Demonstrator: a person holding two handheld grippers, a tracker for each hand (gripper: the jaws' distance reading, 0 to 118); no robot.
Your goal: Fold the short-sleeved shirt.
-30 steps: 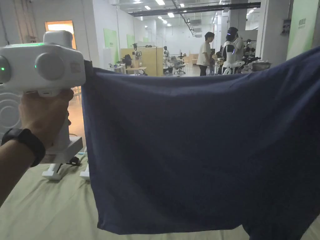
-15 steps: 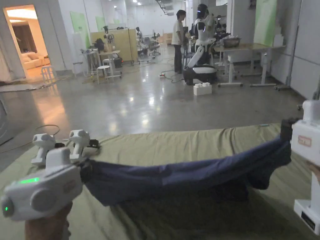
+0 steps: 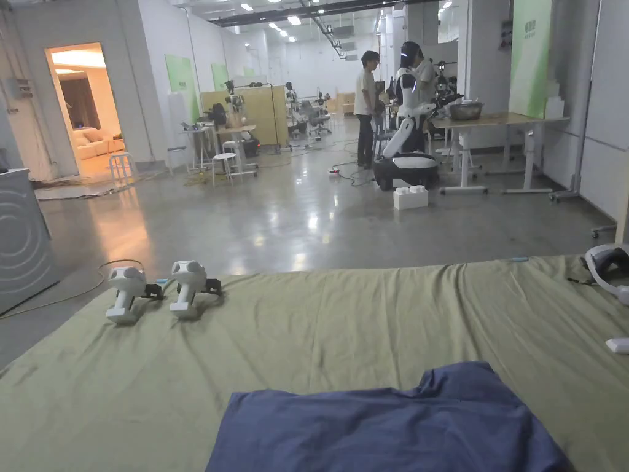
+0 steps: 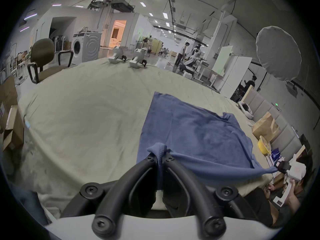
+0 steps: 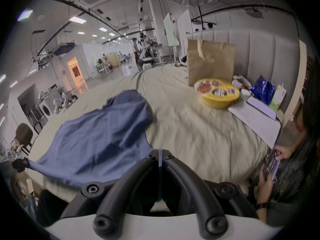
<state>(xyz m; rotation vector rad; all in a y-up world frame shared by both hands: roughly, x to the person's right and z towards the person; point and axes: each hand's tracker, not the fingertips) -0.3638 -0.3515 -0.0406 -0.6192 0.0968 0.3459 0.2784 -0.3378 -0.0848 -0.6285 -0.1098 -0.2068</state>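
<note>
The left tongs are clamped on a bunched corner of the dark blue short-sleeved cotton shirt, both black jaws pressing the fabric. The right tongs pinch a thin edge of the same shirt, jaws closed together on it. Between them the near hem hangs taut just off the bed's edge, while the rest of the shirt lies spread on the pale green bedsheet. Well beyond it, two spare white grippers stand on the sheet. A yellow snack tub and a brown paper bag sit near the padded headboard.
</note>
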